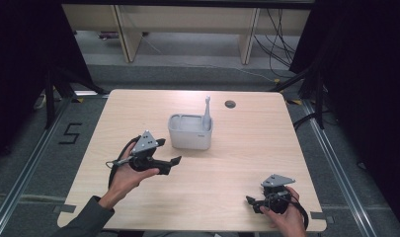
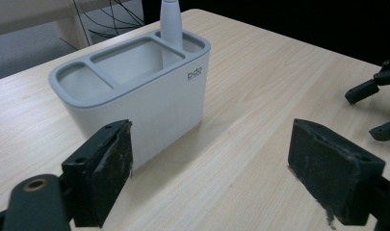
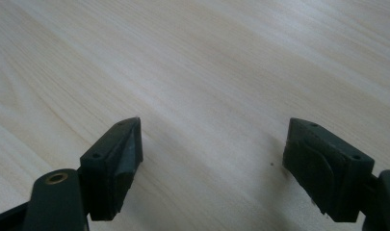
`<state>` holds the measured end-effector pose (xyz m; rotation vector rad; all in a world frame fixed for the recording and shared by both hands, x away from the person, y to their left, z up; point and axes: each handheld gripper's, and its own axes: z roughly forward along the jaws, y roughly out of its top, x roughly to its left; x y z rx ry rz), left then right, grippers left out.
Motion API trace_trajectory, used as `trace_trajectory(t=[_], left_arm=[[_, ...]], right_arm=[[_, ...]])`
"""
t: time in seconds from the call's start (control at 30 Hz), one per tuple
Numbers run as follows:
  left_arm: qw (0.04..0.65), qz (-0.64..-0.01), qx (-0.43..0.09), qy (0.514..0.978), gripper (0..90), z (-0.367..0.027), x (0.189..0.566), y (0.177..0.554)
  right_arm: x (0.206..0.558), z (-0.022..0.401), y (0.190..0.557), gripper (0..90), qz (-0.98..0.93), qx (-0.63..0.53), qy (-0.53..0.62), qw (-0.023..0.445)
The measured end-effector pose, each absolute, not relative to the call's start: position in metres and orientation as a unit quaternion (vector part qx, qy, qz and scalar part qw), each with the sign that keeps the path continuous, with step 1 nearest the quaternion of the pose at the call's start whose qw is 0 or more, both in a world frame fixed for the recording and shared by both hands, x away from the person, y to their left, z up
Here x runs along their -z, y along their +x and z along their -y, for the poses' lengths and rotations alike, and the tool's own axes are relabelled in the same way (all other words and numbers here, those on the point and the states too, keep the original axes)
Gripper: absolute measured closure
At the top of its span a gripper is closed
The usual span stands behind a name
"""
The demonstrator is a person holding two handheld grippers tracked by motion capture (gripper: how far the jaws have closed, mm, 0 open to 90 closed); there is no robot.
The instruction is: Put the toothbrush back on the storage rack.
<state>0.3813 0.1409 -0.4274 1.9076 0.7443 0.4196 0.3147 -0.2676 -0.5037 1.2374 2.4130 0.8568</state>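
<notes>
Jaws spread wide and empty on both the left gripper point(image 1: 169, 152) and right gripper point(image 1: 251, 204), the light, stiff, smooth plastic organizer point(image 1: 190, 131) mid-table looks best gripped across a rim wall.

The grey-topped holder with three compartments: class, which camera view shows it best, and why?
The left gripper view: the holder is close, showing all three compartments, its lettering and the white stick in an end compartment. The high view shows it small, mid-table. The right gripper view looks at bare table.
</notes>
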Motion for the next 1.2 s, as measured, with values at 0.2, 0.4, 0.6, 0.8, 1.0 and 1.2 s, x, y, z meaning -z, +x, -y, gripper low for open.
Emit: trace_trajectory(t=[0.2, 0.4, 0.6, 0.8, 1.0, 1.2], left_arm=[[0.499, -0.312, -0.171, 0.79, 15.5, -0.148, 0.434, 0.376], [0.494, -0.31, -0.166, 0.795, 15.5, -0.149, 0.439, 0.371], [0.486, -0.305, -0.16, 0.803, 15.5, -0.15, 0.444, 0.363], [0.481, -0.306, -0.157, 0.806, 15.5, -0.156, 0.45, 0.356], [0.473, -0.306, -0.159, 0.811, 15.5, -0.162, 0.456, 0.35], [0.46, -0.303, -0.162, 0.819, 15.5, -0.167, 0.461, 0.344]], right_arm=[[0.504, 0.266, 0.314, 22.2, -0.837, -0.299, 0.433, 0.148], [0.504, 0.267, 0.315, 22.3, -0.837, -0.299, 0.434, 0.148], [0.504, 0.266, 0.314, 22.2, -0.836, -0.299, 0.434, 0.148], [0.504, 0.266, 0.314, 22.3, -0.836, -0.3, 0.435, 0.149], [0.503, 0.266, 0.314, 22.2, -0.837, -0.301, 0.431, 0.15], [0.503, 0.267, 0.314, 22.2, -0.837, -0.302, 0.431, 0.15]])
